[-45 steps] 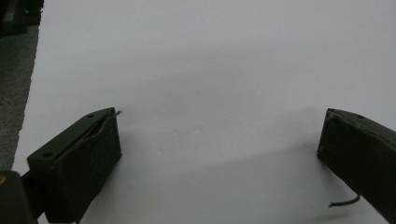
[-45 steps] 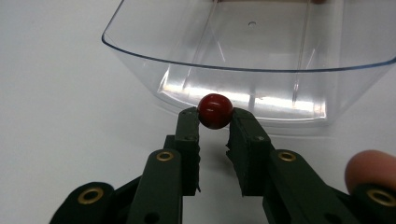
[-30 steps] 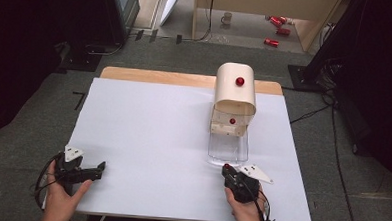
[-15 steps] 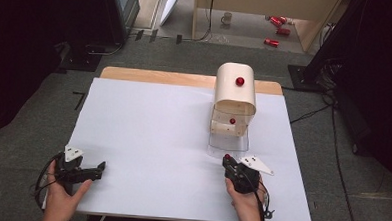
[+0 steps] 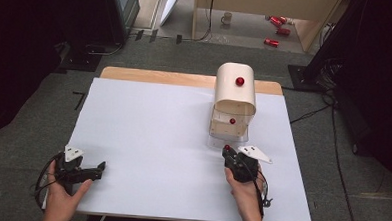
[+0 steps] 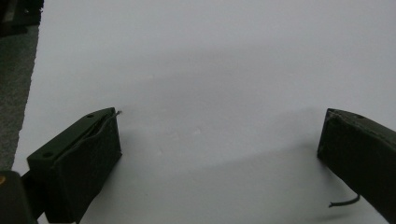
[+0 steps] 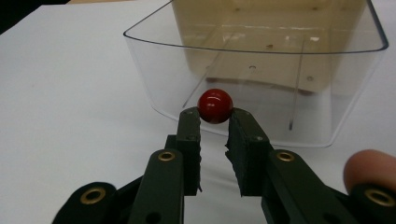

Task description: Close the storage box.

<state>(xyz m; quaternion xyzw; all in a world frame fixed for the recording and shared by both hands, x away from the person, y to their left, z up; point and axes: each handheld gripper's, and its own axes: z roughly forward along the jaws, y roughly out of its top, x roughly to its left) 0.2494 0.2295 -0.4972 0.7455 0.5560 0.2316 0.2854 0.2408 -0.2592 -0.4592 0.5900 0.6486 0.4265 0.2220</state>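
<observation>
A cream box (image 5: 234, 94) with a rounded top stands at the back right of the white table cover (image 5: 153, 133). It has one red knob (image 5: 240, 81) on its top and another red knob (image 5: 232, 121) on its front. A clear plastic drawer (image 7: 261, 70) sticks out of its base toward me. My right gripper (image 7: 215, 117) is shut on the drawer's own red ball knob (image 7: 215, 106), and the gripper (image 5: 228, 152) sits just in front of the drawer (image 5: 227, 140). My left gripper (image 5: 100, 166) rests at the near left, open, with bare white sheet between the jaws (image 6: 219, 140).
A strip of wooden tabletop (image 5: 185, 79) shows behind the white cover. Beyond the table, red cans (image 5: 275, 24) and a mug (image 5: 227, 17) lie on the floor. Dark equipment (image 5: 113, 12) stands at both sides.
My right gripper has moved away from me toward the box, still on the knob, and the clear drawer has slid partway back in. The left gripper has stayed put.
</observation>
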